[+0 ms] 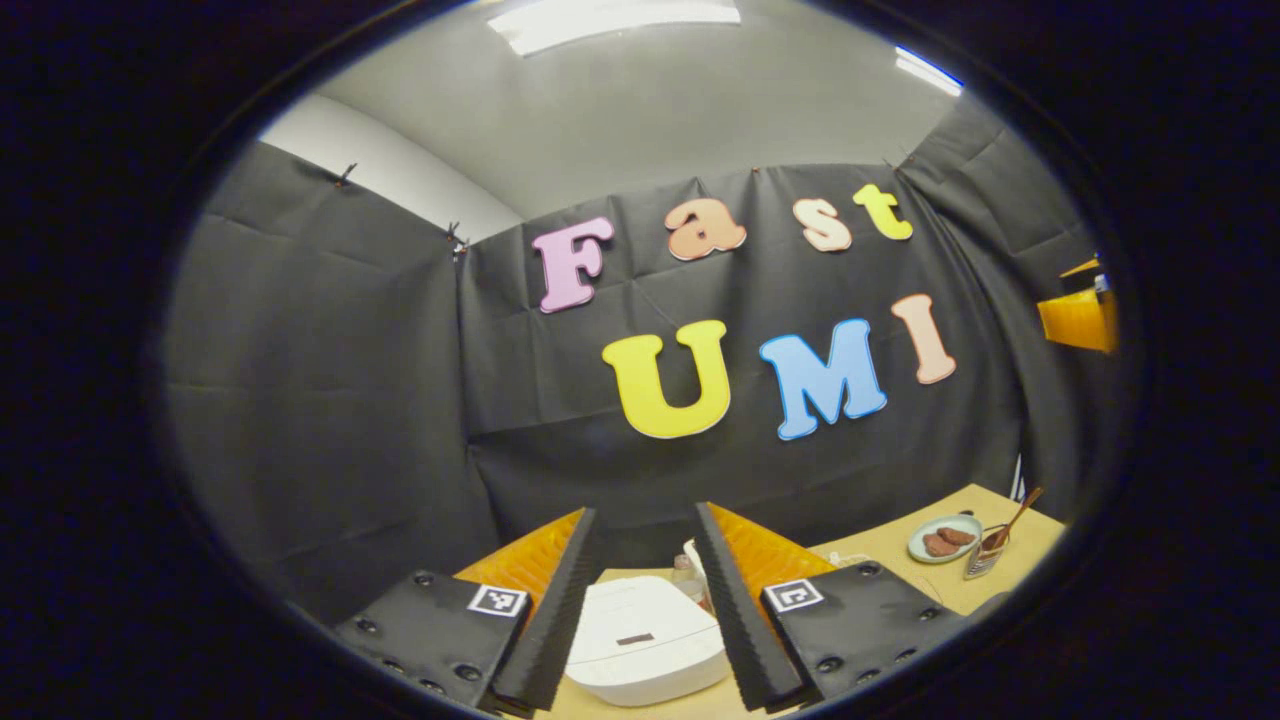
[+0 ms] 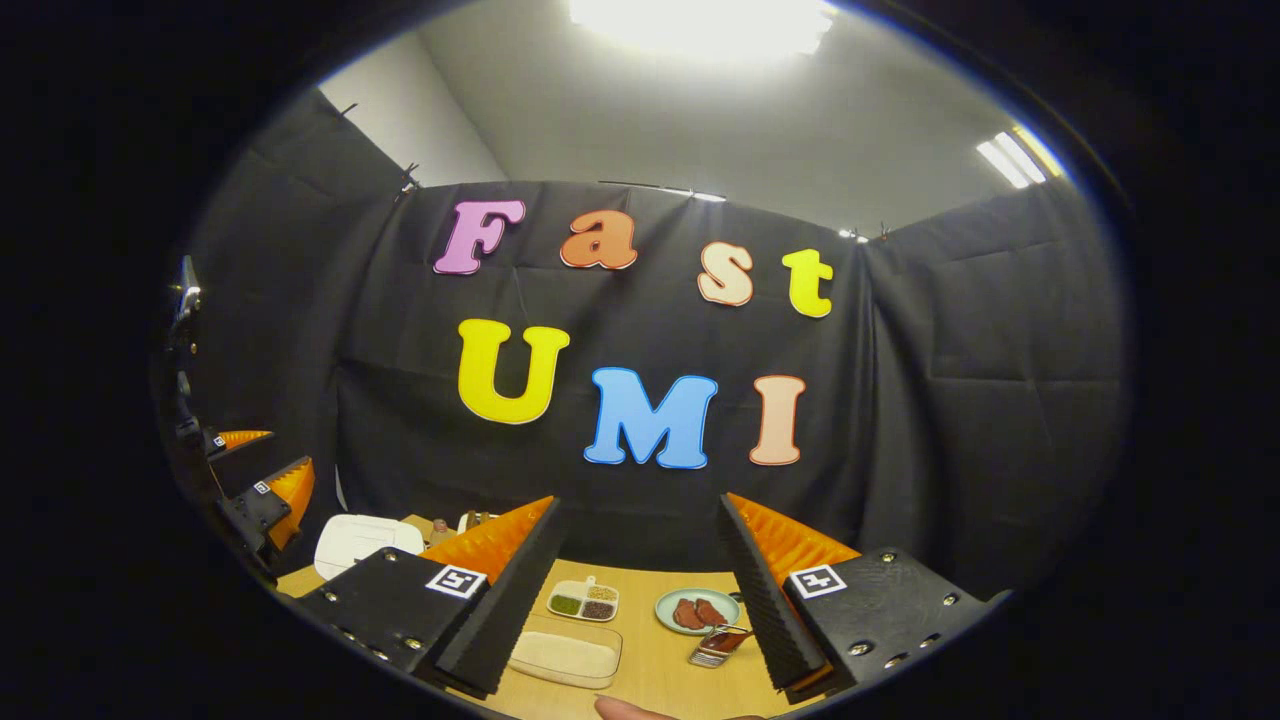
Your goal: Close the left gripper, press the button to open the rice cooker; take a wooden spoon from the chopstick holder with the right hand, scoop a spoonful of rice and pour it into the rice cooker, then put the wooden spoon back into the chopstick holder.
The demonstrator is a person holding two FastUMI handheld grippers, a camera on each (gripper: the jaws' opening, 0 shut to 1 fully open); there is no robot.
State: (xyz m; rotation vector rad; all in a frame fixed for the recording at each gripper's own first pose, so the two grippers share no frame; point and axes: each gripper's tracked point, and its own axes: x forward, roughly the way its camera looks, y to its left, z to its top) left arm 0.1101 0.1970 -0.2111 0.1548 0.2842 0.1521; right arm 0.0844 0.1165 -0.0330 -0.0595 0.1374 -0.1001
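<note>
The white rice cooker (image 1: 645,640) sits lid-down on the wooden table, low between the fingers of my left gripper (image 1: 646,530), which is open and holds nothing. The same cooker (image 2: 365,540) lies far left in the right gripper view, with the left gripper (image 2: 265,505) hovering above it. A wooden spoon (image 1: 1012,520) leans in the chopstick holder (image 1: 985,560) at the table's right. My right gripper (image 2: 638,515) is open and empty, high above the table. Below it lie the chopstick holder (image 2: 715,645) and a clear tray of rice (image 2: 565,650).
A green plate with brown pieces (image 2: 697,610) stands next to the holder, and a divided dish of beans (image 2: 585,600) behind the rice tray. Small jars (image 1: 685,570) stand behind the cooker. A fingertip (image 2: 625,708) shows at the bottom edge. Black cloth walls the booth.
</note>
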